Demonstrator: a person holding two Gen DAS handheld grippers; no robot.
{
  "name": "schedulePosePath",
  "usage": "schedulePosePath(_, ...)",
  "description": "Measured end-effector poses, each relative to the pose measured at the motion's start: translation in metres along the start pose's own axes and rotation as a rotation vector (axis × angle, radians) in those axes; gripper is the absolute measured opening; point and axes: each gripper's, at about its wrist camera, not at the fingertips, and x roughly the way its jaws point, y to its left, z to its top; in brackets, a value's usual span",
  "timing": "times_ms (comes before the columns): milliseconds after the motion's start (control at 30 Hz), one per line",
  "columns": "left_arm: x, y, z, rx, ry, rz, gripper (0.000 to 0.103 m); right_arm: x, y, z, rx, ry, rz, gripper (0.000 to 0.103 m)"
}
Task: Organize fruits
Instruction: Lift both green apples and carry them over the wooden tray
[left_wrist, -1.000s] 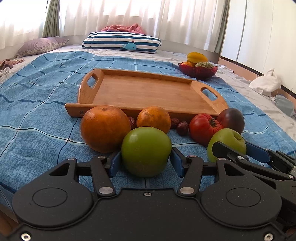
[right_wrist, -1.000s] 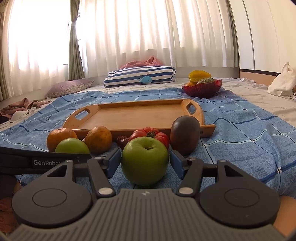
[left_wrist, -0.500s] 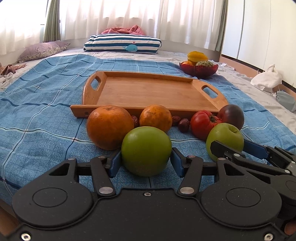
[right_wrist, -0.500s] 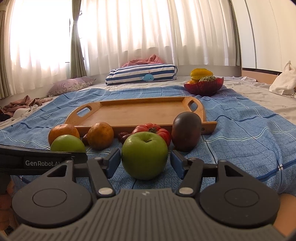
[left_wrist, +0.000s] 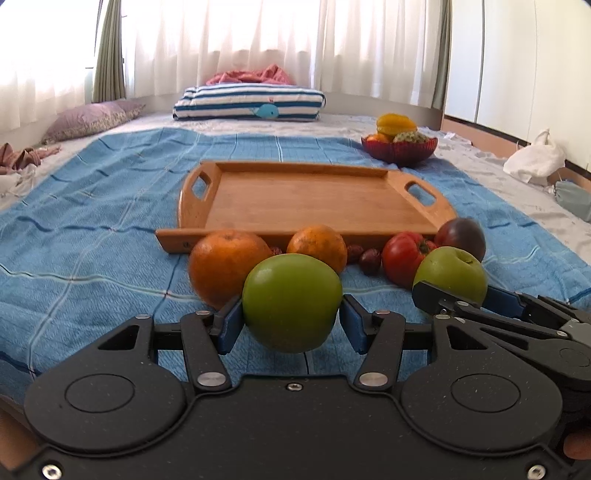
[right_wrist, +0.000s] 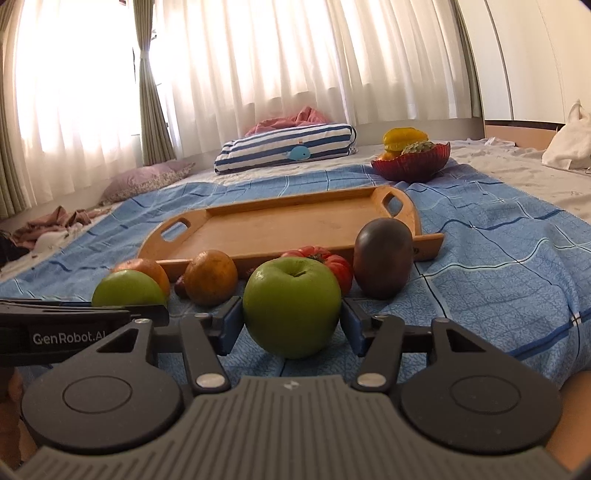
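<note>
Both claws gripping green apples, bed edge
L claw (left_wrist: 291, 326) pads clamp left green apple (left_wrist: 291, 301) just off blue bedspread (left_wrist: 92, 229); R claw (right_wrist: 291, 323) clamps right green apple (right_wrist: 291, 306); oranges, tomato (left_wrist: 402, 258), dark fruit sit beside wooden tray (left_wrist: 314, 199) w/ nothing on it.

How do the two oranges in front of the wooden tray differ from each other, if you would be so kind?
The left orange looks bigger and brighter; the right orange looks smaller and duller. The left orange is partly hidden by the green apple in the left gripper; the right orange less so. Both rest on the blue bedspread before the tray.
</note>
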Motion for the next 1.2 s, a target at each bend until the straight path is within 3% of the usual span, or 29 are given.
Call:
schedulePosePath(200,-0.01,0.002,0.011,-0.005,-0.047,-0.001,0.054,-0.011,0.005,0.015,-0.021,-0.075,0.007,0.06)
schedulePosePath(433,-0.009,0.015,0.045,-0.023,-0.1,-0.002,0.054,-0.007,0.0,0.044,-0.043,-0.101,-0.014,0.06)
schedulePosePath(700,0.017,0.04,0.089,-0.055,-0.083,-0.008,0.053,0.015,-0.02,0.086,-0.031,-0.096,-0.056,0.06)
schedulePosePath(900,0.049,0.061,0.11,-0.107,-0.021,-0.023,0.053,0.046,-0.039,0.106,-0.024,-0.011,-0.066,0.06)
schedulePosePath(1200,0.094,0.077,0.123,-0.12,0.064,0.012,0.053,0.086,-0.066,0.122,0.026,0.128,-0.043,0.06)
